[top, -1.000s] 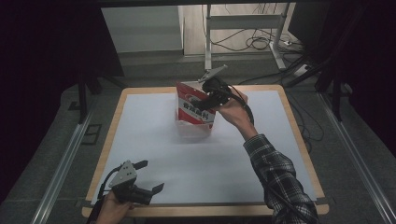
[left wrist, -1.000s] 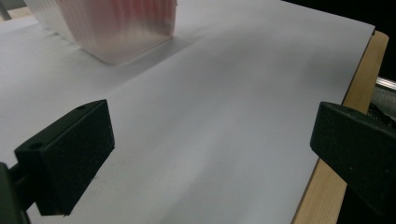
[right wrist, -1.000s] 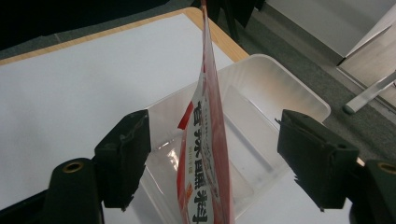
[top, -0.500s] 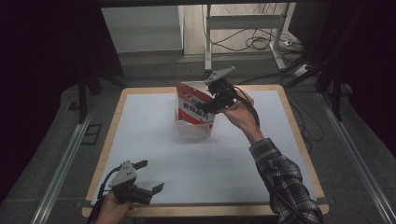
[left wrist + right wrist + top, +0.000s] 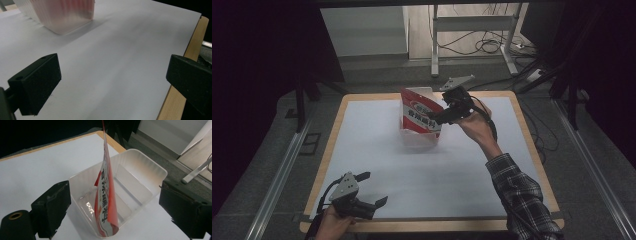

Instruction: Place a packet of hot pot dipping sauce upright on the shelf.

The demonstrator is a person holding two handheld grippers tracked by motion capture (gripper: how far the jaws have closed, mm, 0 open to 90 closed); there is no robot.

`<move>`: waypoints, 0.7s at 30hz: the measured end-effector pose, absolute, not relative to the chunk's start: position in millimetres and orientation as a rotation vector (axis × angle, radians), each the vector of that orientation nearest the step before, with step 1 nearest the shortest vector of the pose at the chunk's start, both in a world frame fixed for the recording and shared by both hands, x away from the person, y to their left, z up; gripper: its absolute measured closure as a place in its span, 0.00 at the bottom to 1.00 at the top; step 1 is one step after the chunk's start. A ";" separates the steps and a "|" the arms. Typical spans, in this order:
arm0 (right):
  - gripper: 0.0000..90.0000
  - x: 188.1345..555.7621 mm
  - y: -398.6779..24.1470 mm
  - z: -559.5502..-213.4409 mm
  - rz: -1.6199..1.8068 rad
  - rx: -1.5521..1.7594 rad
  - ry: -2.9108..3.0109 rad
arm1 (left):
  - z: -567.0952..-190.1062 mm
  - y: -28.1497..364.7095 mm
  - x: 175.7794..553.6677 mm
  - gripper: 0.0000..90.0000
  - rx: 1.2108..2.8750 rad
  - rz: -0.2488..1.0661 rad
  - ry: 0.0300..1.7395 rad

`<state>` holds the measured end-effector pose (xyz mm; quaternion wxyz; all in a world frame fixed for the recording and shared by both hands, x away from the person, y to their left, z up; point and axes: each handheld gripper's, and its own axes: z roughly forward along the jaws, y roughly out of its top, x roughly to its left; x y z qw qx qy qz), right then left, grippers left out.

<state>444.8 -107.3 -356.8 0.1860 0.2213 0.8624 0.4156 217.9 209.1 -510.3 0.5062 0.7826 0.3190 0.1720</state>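
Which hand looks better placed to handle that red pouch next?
Probably the right gripper: it is open beside the red pouch standing in the clear tub. The left gripper rests at the table's near edge.

Bare table (image 5: 377, 150) around tub (image 5: 419, 137)

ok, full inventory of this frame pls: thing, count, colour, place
red-and-white printed pouch: 1, red/white, upright in the tub
clear plastic tub: 1, translucent, far-centre of the sheet
white table sheet: 1, white, over the tabletop
wooden table: 1, light wood, rim around the sheet
left gripper: 1, black, open, near-left edge, nothing between jaws
right gripper: 1, black, jaws just been opening, either side of pouch, not pressing
plaid sleeve: 1, dark check, right forearm
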 end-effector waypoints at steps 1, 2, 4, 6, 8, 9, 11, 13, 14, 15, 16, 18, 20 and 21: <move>0.11 443.9 -108.5 -356.7 1.176 0.626 2.426 | -510.4 209.1 217.9 0.00 1.888 0.415 0.769; 0.10 443.2 -109.7 -356.7 1.182 0.625 2.424 | -510.4 209.0 217.9 0.00 1.888 0.415 0.769; 0.09 441.2 -111.7 -356.9 1.185 0.629 2.420 | -510.4 208.9 217.9 0.00 1.888 0.415 0.769; 0.09 439.4 -113.5 -357.4 1.189 0.626 2.418 | -510.4 209.0 217.9 0.00 1.888 0.415 0.769; 0.08 437.6 -115.3 -357.9 1.194 0.631 2.414 | -510.4 209.0 217.9 0.00 1.888 0.416 0.769; 0.08 436.6 -116.1 -358.3 1.197 0.636 2.414 | -510.4 208.9 217.9 0.00 1.889 0.416 0.768; 0.08 435.2 -118.2 -359.4 1.199 0.641 2.414 | -510.5 208.5 217.8 0.00 1.886 0.414 0.769; 0.07 433.5 -120.4 -360.9 1.205 0.647 2.409 | -510.5 208.4 217.8 0.00 1.886 0.415 0.768; 0.07 432.8 -121.6 -361.7 1.210 0.652 2.408 | -510.5 208.4 217.8 0.00 1.887 0.415 0.768; 0.07 432.3 -123.0 -362.6 1.211 0.659 2.411 | -510.5 208.3 217.7 0.00 1.887 0.414 0.768; 0.06 432.1 -124.2 -363.7 1.216 0.661 2.411 | -510.5 208.2 217.7 0.00 1.888 0.415 0.767; 0.06 431.2 -126.4 -365.7 1.215 0.675 2.413 | -510.5 208.1 217.7 0.00 1.888 0.415 0.767; 0.05 430.1 -128.3 -367.6 1.219 0.678 2.410 | -510.5 208.1 217.7 0.00 1.890 0.416 0.767; 0.05 429.3 -129.1 -368.5 1.217 0.679 2.407 | -510.5 208.0 217.7 0.00 1.890 0.416 0.767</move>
